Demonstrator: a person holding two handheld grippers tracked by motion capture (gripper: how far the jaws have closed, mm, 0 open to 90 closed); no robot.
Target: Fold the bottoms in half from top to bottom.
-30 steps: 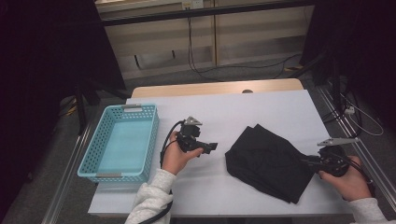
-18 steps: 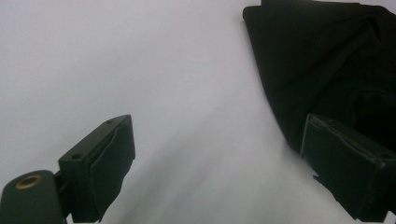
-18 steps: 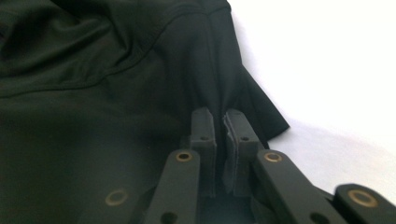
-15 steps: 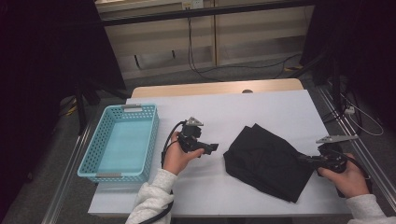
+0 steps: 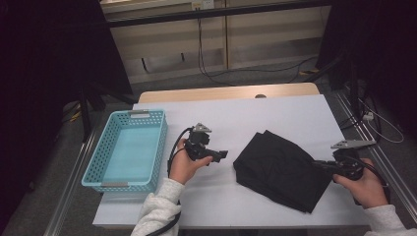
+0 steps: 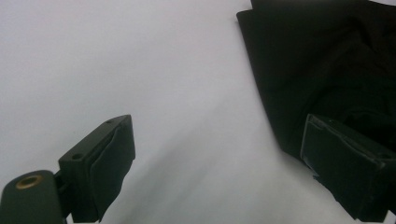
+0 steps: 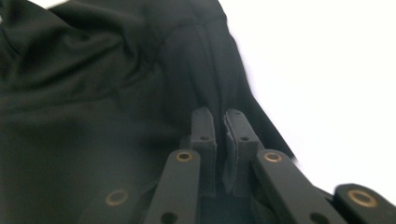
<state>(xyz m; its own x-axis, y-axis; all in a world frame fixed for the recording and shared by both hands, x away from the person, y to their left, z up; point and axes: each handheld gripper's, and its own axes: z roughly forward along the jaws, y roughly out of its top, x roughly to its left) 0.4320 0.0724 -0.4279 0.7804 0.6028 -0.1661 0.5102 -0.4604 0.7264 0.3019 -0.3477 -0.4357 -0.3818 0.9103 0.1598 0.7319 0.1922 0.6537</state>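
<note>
1 cloth point(image 7: 93, 93) fold pinched, hidden between right hand-held gripper point(image 7: 220, 122) jaws.

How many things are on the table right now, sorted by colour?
Black: 1, the folded black cloth
Light blue: 1, the basket
Total: 2

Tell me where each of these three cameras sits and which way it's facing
High view: above the person's side, facing forward and down on the white table; forearms, both hand-held grippers show.
Left gripper view: rides the left hand-held gripper, jaws apart, facing the tabletop.
Right gripper view: rides the right hand-held gripper, whose jaws have just been closing, pinching cloth.
All share the folded black cloth garment.
</note>
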